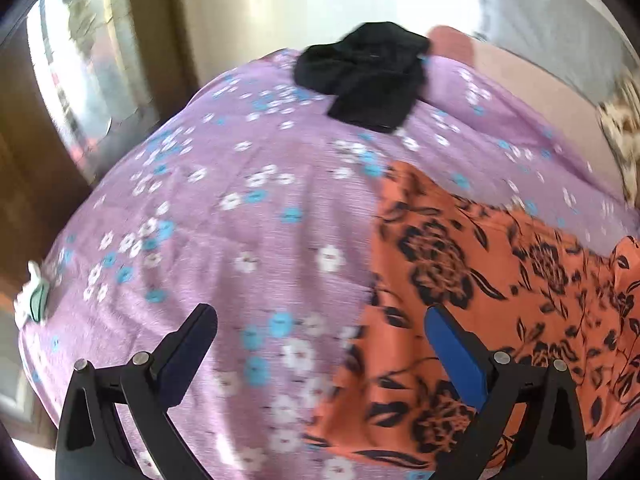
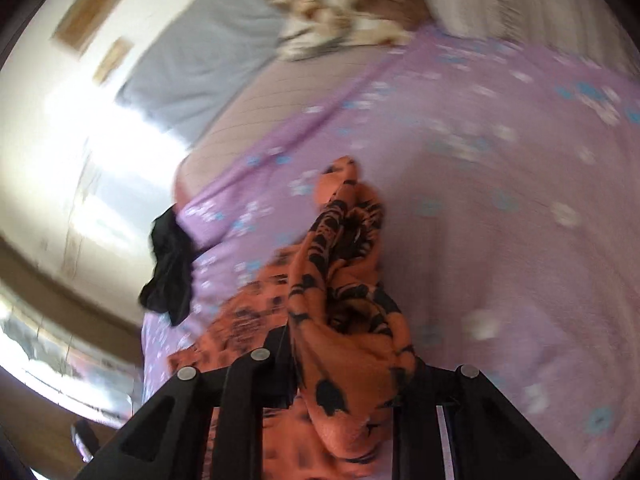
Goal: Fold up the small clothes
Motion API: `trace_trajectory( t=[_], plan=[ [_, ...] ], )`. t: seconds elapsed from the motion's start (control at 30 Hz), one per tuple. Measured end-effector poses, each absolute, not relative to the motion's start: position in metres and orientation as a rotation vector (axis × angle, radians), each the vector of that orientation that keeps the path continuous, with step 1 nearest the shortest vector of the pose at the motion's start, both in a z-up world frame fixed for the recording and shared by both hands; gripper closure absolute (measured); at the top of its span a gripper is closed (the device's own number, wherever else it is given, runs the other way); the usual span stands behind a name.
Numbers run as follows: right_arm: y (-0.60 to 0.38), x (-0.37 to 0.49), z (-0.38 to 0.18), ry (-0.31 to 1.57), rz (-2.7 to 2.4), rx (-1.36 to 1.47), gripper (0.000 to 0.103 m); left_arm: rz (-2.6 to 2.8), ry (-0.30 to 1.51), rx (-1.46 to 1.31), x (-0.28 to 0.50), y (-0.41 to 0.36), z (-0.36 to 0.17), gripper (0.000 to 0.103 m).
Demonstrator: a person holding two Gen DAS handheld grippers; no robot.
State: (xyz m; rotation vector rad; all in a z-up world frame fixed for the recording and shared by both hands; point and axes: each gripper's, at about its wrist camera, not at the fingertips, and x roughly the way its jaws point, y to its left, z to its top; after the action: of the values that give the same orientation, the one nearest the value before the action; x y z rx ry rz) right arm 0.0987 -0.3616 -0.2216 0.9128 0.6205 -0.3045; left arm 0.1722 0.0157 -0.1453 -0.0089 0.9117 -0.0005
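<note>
An orange garment with a black flower print lies spread on the purple flowered bedsheet, at the right in the left wrist view. My left gripper is open and empty, hovering over the garment's left edge. My right gripper is shut on a bunched part of the orange garment and holds it lifted above the sheet. A black garment lies crumpled at the far edge of the bed; it also shows in the right wrist view.
A grey pillow and a brown patterned blanket lie at the head of the bed. A small white and green object sits at the sheet's left edge. A wall and floor lie beyond the bed.
</note>
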Motion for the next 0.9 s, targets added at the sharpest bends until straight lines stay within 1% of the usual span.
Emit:
trace_trajectory(
  t=[0.13, 0.23, 0.33, 0.43, 0.53, 0.6, 0.8, 0.9],
  plan=[
    [-0.315, 0.136, -0.187, 0.628, -0.175, 0.918, 0.08, 0.029, 0.928, -0.115, 0.179, 0.057, -0.138, 0.0],
    [-0.271, 0.166, -0.177, 0.644, -0.061, 0.964, 0.08, 0.114, 0.918, -0.175, 0.183, 0.094, -0.135, 0.0],
    [-0.227, 0.19, -0.185, 0.682, 0.025, 0.973, 0.08, 0.194, 0.909, -0.234, 0.189, 0.129, -0.136, 0.0],
    [-0.181, 0.209, -0.218, 0.779, 0.077, 0.964, 0.08, 0.228, 0.904, -0.27, 0.188, 0.154, -0.136, 0.0],
    [-0.147, 0.219, -0.264, 0.892, 0.082, 0.979, 0.079, 0.224, 0.911, -0.285, 0.191, 0.162, -0.137, 0.0],
    [-0.14, 0.219, -0.279, 0.893, 0.078, 1.004, 0.079, 0.202, 0.917, -0.291, 0.193, 0.16, -0.138, 0.0],
    [-0.142, 0.219, -0.271, 0.886, 0.124, 0.977, 0.077, 0.175, 0.905, -0.276, 0.194, 0.148, -0.132, 0.0],
    [-0.136, 0.218, -0.262, 0.847, 0.179, 0.959, 0.077, 0.157, 0.898, -0.272, 0.195, 0.139, -0.13, 0.0]
  ],
)
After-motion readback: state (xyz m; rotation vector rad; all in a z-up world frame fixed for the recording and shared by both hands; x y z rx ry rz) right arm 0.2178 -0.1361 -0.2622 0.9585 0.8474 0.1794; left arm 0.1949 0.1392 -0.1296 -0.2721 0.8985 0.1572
